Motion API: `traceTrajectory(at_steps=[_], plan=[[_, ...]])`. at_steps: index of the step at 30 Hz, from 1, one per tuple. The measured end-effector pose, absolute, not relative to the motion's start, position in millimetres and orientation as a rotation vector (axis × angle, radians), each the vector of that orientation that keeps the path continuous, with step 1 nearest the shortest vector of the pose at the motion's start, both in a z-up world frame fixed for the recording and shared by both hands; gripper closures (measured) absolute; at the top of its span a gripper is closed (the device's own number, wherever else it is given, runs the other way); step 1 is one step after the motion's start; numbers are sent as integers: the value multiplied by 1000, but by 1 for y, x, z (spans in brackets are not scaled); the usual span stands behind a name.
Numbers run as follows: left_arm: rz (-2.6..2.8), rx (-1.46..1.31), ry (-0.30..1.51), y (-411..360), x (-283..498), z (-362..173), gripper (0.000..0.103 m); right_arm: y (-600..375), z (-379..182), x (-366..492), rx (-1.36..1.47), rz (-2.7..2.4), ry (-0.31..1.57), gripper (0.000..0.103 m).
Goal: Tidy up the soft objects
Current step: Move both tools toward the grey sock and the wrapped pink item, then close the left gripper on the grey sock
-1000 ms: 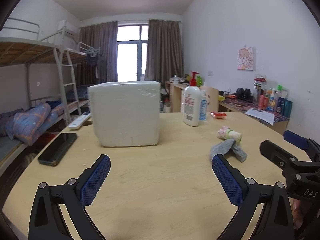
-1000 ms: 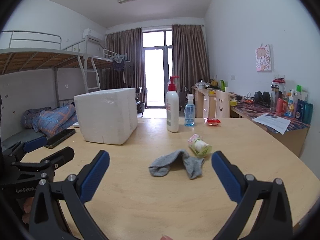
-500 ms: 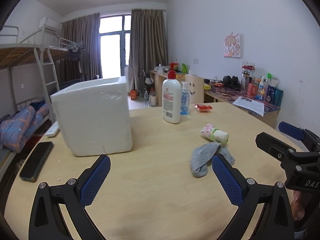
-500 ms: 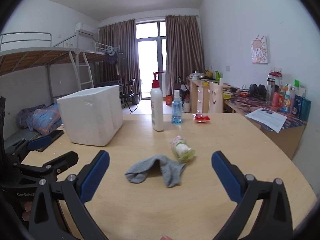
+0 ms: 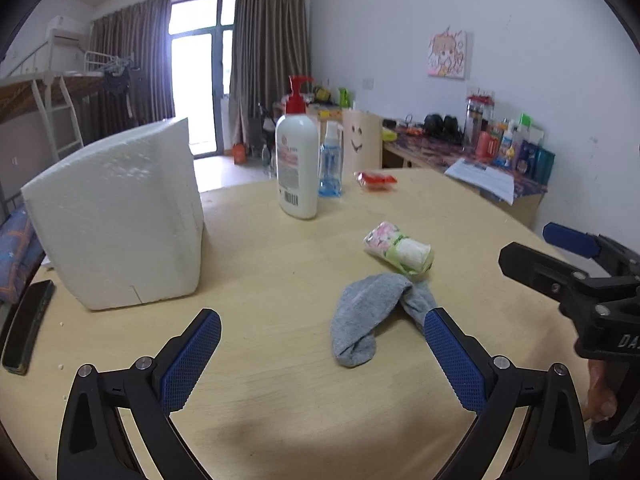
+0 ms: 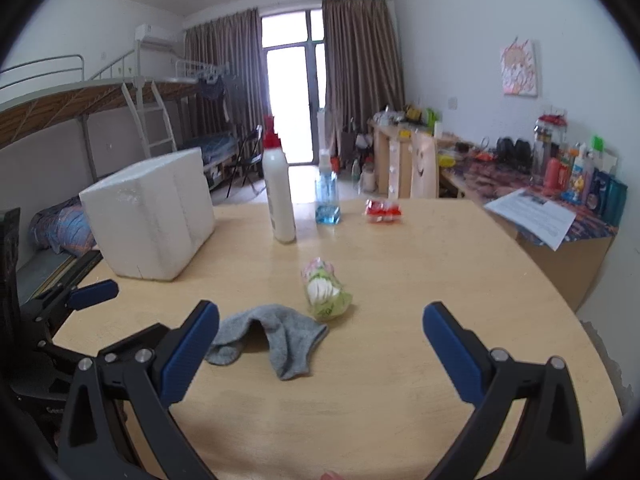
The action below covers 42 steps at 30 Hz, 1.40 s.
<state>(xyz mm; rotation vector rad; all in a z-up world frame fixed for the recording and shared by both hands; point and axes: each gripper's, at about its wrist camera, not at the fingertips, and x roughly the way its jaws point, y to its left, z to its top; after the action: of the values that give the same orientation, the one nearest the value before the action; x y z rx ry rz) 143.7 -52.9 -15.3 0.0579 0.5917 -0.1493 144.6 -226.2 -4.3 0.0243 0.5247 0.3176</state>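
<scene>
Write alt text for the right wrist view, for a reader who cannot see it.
An open right gripper hovers over a wooden table, facing a crumpled grey sock with a small tissue pack just behind it. Farther back stand a white foam box and a pump bottle.

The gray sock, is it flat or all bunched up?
Bunched up. The gray sock is bent over itself with a raised hump in the middle, lying on the table.

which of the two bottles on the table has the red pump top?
The taller white lotion bottle, standing left of the small clear bottle holding blue liquid, which has a plain spray top.
</scene>
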Motion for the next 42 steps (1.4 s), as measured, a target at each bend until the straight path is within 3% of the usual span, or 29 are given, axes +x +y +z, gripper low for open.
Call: traceTrajectory(at_steps=[22, 31, 36, 40, 42], plan=[[-244, 94, 779, -86, 196, -33, 4, -240, -10, 209, 8, 377, 708, 0], [-257, 76, 826, -85, 212, -40, 18, -234, -23, 230, -12, 402, 780, 0], [-268, 61, 875, -82, 219, -50, 37, -228, -28, 235, -25, 411, 804, 0], [-289, 59, 893, -84, 221, -55, 44, -226, -28, 234, -34, 418, 811, 0], [-298, 65, 896, -85, 220, -56, 57, -225, -30, 236, -43, 413, 821, 0]])
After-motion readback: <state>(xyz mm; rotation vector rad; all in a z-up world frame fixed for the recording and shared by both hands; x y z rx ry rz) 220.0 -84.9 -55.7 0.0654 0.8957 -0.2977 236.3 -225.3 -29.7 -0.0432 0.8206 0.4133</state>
